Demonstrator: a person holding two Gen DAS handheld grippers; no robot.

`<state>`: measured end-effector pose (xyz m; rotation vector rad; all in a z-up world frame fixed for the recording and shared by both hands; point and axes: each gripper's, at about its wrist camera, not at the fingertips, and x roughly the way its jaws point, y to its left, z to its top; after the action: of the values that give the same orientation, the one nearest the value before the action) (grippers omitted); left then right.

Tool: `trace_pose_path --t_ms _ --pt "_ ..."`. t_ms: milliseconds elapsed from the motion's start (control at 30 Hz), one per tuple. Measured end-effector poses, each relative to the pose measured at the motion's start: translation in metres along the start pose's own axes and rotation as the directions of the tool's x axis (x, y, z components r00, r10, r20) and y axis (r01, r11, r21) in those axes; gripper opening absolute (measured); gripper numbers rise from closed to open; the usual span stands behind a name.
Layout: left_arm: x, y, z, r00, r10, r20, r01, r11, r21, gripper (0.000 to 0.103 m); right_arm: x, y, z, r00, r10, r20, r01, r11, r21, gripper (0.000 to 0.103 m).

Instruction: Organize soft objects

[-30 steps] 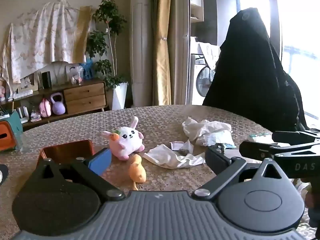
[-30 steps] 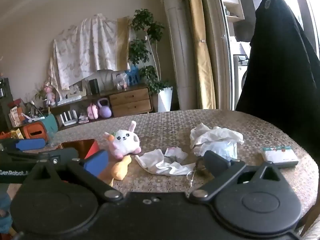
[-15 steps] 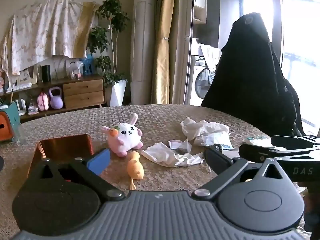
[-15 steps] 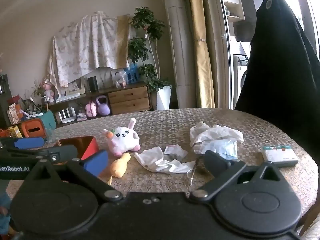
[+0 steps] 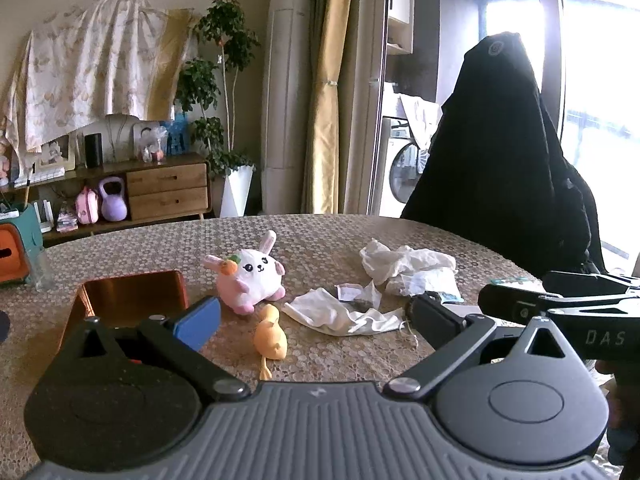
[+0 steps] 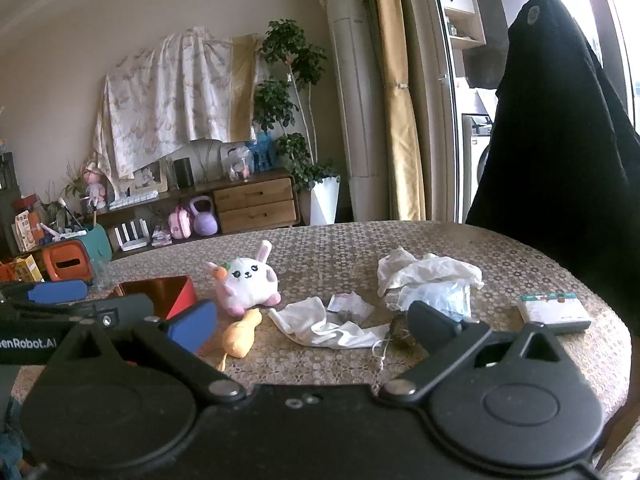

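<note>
A white and pink plush rabbit (image 5: 250, 282) (image 6: 247, 282) sits mid-table. Just in front of it lies a small orange plush (image 5: 271, 338) (image 6: 240, 334). A white cloth (image 5: 344, 314) (image 6: 328, 326) lies flat to the right, and crumpled white bags (image 5: 408, 268) (image 6: 428, 276) sit behind it. A copper box (image 5: 132, 300) (image 6: 160, 294) stands open at the left. My left gripper (image 5: 312, 320) and my right gripper (image 6: 310, 322) are both open, held above the near table with nothing between the fingers. The orange plush lies between the left gripper's fingers, further out.
A flat white pack with a green edge (image 6: 554, 312) lies at the table's right. An orange and teal container (image 6: 74, 256) stands at the far left edge. A chair draped in black cloth (image 5: 504, 168) stands behind the table on the right. The right gripper's body (image 5: 560, 304) crosses the left view.
Both grippers have risen and drawn back a little, so the toys and cloth sit lower and further off in both views. Nothing on the table has moved.
</note>
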<state>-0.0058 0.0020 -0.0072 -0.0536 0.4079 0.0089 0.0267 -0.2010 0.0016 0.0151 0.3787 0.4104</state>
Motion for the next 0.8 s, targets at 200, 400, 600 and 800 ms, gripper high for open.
trace_pose_path --t_ms 200,400,600,800 --pt "-0.004 -0.001 0.0 1.0 0.006 0.008 -0.006 1.0 -0.005 0.103 -0.006 0.0 0.003 1.0 -0.002 0.008 0.002 1.0 -0.001 0.102" --pt "-0.008 -0.001 -0.001 1.0 0.006 0.015 -0.006 1.0 -0.011 0.103 -0.012 0.002 0.002 1.0 -0.006 0.018 0.006 1.0 -0.002 0.102" --pt "-0.009 0.0 0.0 1.0 0.009 0.014 -0.009 1.0 -0.011 0.103 -0.011 0.006 0.001 1.0 -0.007 0.023 0.007 1.0 -0.004 0.102" --pt "-0.01 0.003 0.0 1.0 -0.001 0.015 0.001 1.0 -0.031 0.103 -0.013 0.006 0.002 0.999 0.002 0.035 -0.002 1.0 -0.013 0.102"
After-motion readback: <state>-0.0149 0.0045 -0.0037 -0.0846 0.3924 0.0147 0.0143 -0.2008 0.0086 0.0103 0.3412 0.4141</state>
